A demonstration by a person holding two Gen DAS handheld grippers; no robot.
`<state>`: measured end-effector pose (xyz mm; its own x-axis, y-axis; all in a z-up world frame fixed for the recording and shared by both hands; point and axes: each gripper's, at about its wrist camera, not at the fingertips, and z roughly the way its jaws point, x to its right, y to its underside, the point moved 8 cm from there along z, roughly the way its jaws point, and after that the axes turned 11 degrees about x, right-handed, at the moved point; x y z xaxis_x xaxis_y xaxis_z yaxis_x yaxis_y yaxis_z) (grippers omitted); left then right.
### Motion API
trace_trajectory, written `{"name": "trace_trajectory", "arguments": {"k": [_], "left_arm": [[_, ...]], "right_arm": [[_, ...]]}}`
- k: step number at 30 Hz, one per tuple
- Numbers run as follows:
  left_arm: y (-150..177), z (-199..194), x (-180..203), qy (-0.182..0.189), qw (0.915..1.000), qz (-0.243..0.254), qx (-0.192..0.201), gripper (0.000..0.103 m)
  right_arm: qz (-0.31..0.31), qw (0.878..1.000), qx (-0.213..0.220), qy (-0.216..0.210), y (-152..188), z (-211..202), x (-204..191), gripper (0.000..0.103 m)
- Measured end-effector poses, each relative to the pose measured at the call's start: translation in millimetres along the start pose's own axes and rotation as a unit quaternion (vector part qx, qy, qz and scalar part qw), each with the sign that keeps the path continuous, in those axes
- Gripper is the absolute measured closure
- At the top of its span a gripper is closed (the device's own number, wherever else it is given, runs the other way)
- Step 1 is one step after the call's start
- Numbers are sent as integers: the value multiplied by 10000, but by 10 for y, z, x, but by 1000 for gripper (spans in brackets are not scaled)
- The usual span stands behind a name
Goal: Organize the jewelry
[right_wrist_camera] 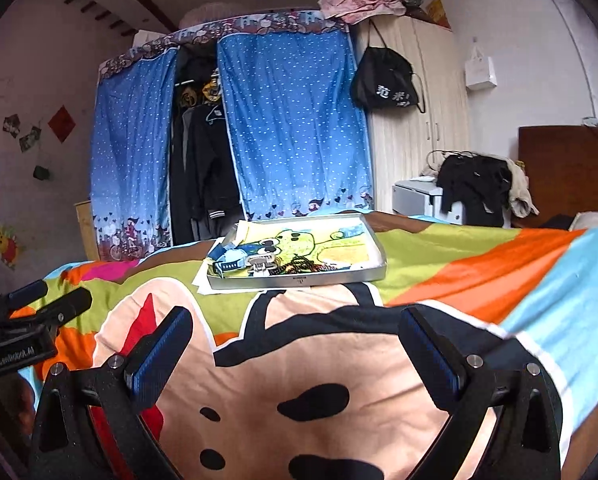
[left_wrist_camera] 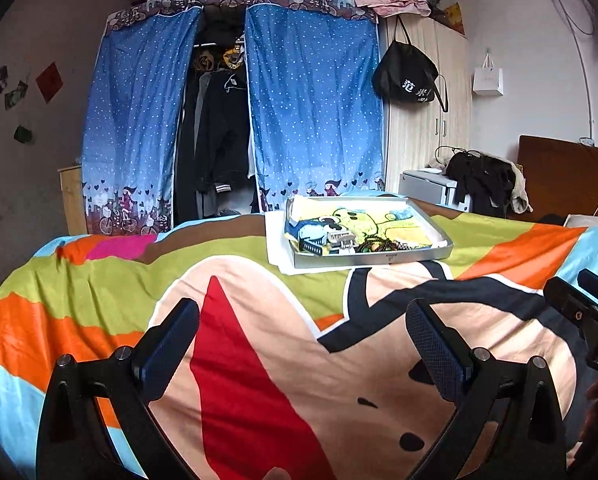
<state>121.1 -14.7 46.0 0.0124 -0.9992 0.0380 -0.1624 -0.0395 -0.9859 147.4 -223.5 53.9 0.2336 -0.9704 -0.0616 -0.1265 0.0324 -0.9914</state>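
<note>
Left gripper (left_wrist_camera: 302, 322): jaws spread wide, nothing between the pads, hovering over the cartoon-print bedspread (left_wrist_camera: 259, 360). Right gripper (right_wrist_camera: 295, 330): jaws likewise wide apart and empty, above the same bedspread (right_wrist_camera: 299, 400), with the left unit visible off its left side. Metal tray (left_wrist_camera: 373, 258) (right_wrist_camera: 299, 279) lying ahead of both claws, well beyond the fingertips, holding a blue watch (right_wrist_camera: 233, 261), a silver hair clip (right_wrist_camera: 262, 263) and dark beaded strands (right_wrist_camera: 299, 268) on a yellow cartoon cloth (right_wrist_camera: 323, 242)

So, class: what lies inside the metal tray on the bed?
Inside the metal tray: a cartoon-printed cloth, a blue watch, a silver hair clip and dark beads. The cloth hides the tray's floor.
</note>
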Motion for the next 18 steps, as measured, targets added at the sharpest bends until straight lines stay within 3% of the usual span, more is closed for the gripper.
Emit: {"name": "trace_trajectory", "arguments": {"k": [18], "left_arm": [[481, -95, -146, 163, 9998, 9, -126, 2]], "right_arm": [[50, 9986, -305, 423, 460, -60, 27, 0]]}}
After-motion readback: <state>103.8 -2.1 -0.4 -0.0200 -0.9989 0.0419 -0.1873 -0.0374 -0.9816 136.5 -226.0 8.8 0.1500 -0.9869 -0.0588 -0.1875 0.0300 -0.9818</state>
